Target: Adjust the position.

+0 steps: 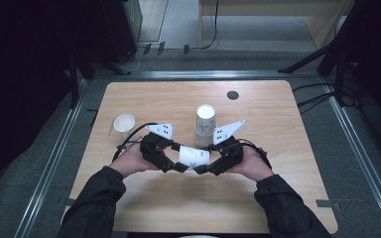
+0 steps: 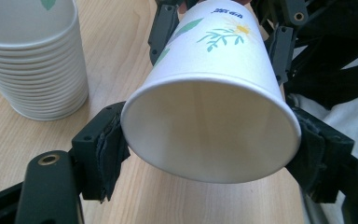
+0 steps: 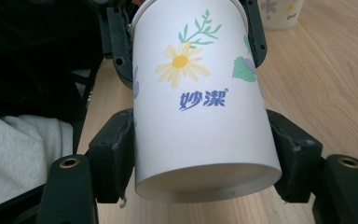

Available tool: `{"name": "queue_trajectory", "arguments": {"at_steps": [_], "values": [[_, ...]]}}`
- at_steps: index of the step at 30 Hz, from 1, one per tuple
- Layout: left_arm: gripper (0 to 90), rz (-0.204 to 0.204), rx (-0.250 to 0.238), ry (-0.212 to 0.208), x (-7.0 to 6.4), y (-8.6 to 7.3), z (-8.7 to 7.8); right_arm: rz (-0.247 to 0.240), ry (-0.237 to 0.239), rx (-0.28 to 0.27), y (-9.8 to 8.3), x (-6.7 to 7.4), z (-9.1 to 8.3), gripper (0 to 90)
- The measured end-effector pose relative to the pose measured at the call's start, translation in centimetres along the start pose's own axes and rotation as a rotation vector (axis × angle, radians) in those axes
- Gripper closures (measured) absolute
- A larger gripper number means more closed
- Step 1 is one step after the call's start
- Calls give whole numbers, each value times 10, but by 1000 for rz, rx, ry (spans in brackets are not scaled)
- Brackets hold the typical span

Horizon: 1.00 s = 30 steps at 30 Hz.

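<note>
A white paper cup (image 1: 194,156) printed with a yellow flower lies on its side above the table, held between both grippers. My left gripper (image 1: 176,166) grips its open rim end; in the left gripper view the two pads sit against either side of the rim of the cup (image 2: 214,93). My right gripper (image 1: 206,167) is shut on the base end, its pads pressing both sides of the cup (image 3: 200,116) just above the bottom. The cup's mouth faces the left gripper's camera and looks empty inside.
A tall stack of nested cups (image 1: 205,124) stands just behind the hands, close on the left in the left gripper view (image 2: 32,60). A single upright cup (image 1: 124,124) stands at the left. A dark round disc (image 1: 232,94) lies near the wooden table's (image 1: 178,208) far edge.
</note>
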<state>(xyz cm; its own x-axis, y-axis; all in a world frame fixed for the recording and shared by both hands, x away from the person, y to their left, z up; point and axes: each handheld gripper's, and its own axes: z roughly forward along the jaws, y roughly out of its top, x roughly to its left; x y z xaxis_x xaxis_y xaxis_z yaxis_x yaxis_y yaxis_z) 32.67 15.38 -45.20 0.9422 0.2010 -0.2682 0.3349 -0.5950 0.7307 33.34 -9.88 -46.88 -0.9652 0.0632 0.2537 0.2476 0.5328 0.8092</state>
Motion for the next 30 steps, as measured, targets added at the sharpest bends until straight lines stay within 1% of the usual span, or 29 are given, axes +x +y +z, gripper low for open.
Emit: {"name": "queue_trajectory", "arguments": {"at_steps": [3, 6, 8, 10, 12, 13, 14, 15, 16, 18, 20, 21, 23, 24, 25, 26, 27, 28, 29, 30], "values": [[225, 1, -2, 3, 0, 0, 0, 1, -1, 1, 0, 0, 0, 327], [225, 2, -2, 1, 0, 0, 0, -2, -7, 6, 1, 0, 2, 268], [225, 3, -12, 3, -1, 0, -2, -4, -18, 17, 1, 1, 3, 244], [225, 3, -9, 4, 0, 0, -4, 0, -27, 25, 1, 0, 3, 237], [226, -4, -8, 11, 0, 0, -7, 0, -37, 27, 0, 0, 3, 232], [226, 2, 0, 23, 1, 1, -10, 3, -41, 29, 0, 0, 2, 232], [226, 2, 0, 23, 1, 1, -10, 3, -41, 29, 0, 0, 2, 232], [226, 3, 9, 34, 0, 3, -15, 3, -45, 26, 0, -1, 1, 232], [226, 4, 6, 40, 0, 4, -17, 4, -48, 26, 0, -1, 0, 232], [226, 4, 31, 62, 0, 6, -21, -4, -55, 24, -1, -2, 0, 232], [225, -4, 57, 79, 1, 9, -24, 3, -59, 27, -1, -2, -1, 233], [225, -6, 71, 97, 1, 10, -25, 2, -61, 28, -1, -3, -1, 233], [225, -15, 88, 108, 2, 11, -26, 6, -64, 28, -1, -3, -1, 234], [225, -10, 97, 110, 2, 11, -26, 5, -67, 28, -1, -4, -1, 234], [225, -9, 113, 107, 3, 12, -26, 6, -72, 31, -1, -4, -1, 236], [225, -4, 133, 114, 2, 12, -25, 3, -76, 36, -1, -4, -1, 237], [225, -4, 133, 114, 2, 12, -25, 3, -76, 36, -1, -4, -1, 237], [225, 9, 180, 118, 2, 14, -22, -1, -86, 53, -3, -5, 1, 239], [226, 14, 194, 123, 1, 15, -20, 1, -88, 59, -4, -6, 1, 239], [225, 14, 211, 119, 1, 16, -19, 3, -87, 62, -4, -7, 2, 239]]}}
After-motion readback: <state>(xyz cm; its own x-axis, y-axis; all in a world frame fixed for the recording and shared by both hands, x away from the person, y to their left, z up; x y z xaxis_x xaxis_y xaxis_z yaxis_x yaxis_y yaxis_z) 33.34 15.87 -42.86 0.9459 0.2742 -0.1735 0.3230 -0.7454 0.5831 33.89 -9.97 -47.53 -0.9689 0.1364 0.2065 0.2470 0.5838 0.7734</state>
